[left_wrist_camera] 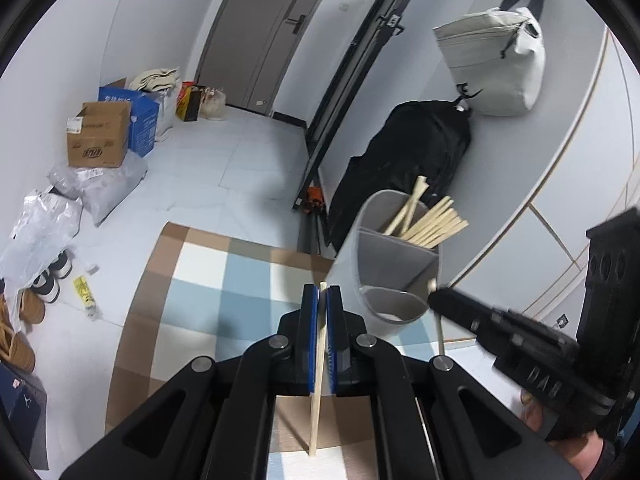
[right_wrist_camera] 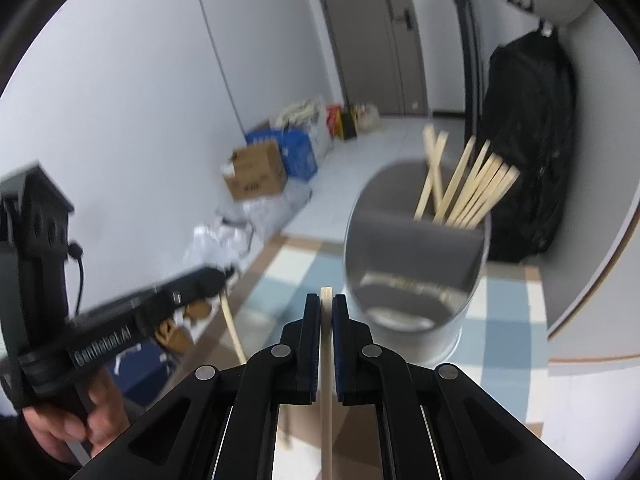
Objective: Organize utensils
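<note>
- Left gripper (left_wrist_camera: 322,300) fills the bottom of its own view, jaws clenched on one chopstick (left_wrist_camera: 318,380) that runs between the blue pads and ends just past their tips.
- Right gripper (right_wrist_camera: 326,308) does the same: jaws clenched on a second chopstick (right_wrist_camera: 326,380), seen edge-on down the middle of its view.
- Each gripper shows in the other's camera, and each carries its stick near the holder (left_wrist_camera: 394,272), which stands on a checked mat (left_wrist_camera: 208,276) of blue, white and brown squares.
- Holder is a grey round pot split by dividers into compartments. The far compartment holds a bundle of chopsticks (left_wrist_camera: 430,224) leaning toward the right rim; the near compartments look empty, as far as I can see.
- Progress, as I judge it: most sticks are already sorted into the holder, and the two in the jaws are left to drop in. No loose utensils show on the mat, though part of it is hidden.
- Writing: the left gripper's body reads what looks like "GenRobot.AI" in the right view, blurred. A brown box (left_wrist_camera: 100,136) and a blue box (left_wrist_camera: 140,116) by the far wall bear print too small to read.
</note>
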### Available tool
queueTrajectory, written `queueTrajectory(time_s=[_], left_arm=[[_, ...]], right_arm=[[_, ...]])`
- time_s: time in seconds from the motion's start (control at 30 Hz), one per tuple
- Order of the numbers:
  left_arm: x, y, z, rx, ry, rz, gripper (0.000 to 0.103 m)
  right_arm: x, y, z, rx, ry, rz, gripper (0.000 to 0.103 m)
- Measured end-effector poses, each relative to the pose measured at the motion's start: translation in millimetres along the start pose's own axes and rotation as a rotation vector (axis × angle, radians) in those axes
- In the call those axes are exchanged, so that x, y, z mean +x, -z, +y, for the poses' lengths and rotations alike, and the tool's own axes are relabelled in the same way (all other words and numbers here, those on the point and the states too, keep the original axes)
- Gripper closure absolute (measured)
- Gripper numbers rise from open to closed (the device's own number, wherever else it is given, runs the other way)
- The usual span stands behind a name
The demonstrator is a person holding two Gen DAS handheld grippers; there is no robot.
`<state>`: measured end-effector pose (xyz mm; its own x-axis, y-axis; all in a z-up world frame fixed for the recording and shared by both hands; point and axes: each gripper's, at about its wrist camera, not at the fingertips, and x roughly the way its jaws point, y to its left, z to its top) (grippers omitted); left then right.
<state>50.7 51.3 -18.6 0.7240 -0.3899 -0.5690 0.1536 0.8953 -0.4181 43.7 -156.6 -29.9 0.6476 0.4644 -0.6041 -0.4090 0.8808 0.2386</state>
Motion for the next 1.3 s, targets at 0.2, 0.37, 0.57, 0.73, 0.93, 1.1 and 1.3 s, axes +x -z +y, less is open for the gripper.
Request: queueTrajectory(time_s=[0.2,0.37,0.57,0.73,0.93,1.1,1.3], left_arm=[[-2,-6,-11,0.025,-0.001,-0.010,0.103],[-3,-12,-18,0.038,-0.008,-0.023,0.103],[-3,-19,-30,0.075,-0.016,-0.029,0.103],[-4,-25,-38,0.092,-0.006,-0.021,0.103],[-13,-39,-55,0.158,0.001,-0.038,0.103],[-17,-50,-70,0.215,0.004,-0.060,0.103],[-18,-63,-74,0.235,0.034,-0.066,0.103]], right_arm=[[-19,-19,-11,0.037,-0.001,-0.148,0.098],[-30,-31,-20,0.054,-0.021,-0.241,0.098],[-36,-43,-33,0.079,-0.030,-0.300,0.098],[-40,-51,-42,0.092,-0.029,-0.342,0.098],[-50,-69,-55,0.116,-0.040,-0.397,0.098],[-49,-83,-68,0.166,-0.035,-0.415,0.098],[-41,-97,-80,0.197,-0.049,-0.411,0.098]])
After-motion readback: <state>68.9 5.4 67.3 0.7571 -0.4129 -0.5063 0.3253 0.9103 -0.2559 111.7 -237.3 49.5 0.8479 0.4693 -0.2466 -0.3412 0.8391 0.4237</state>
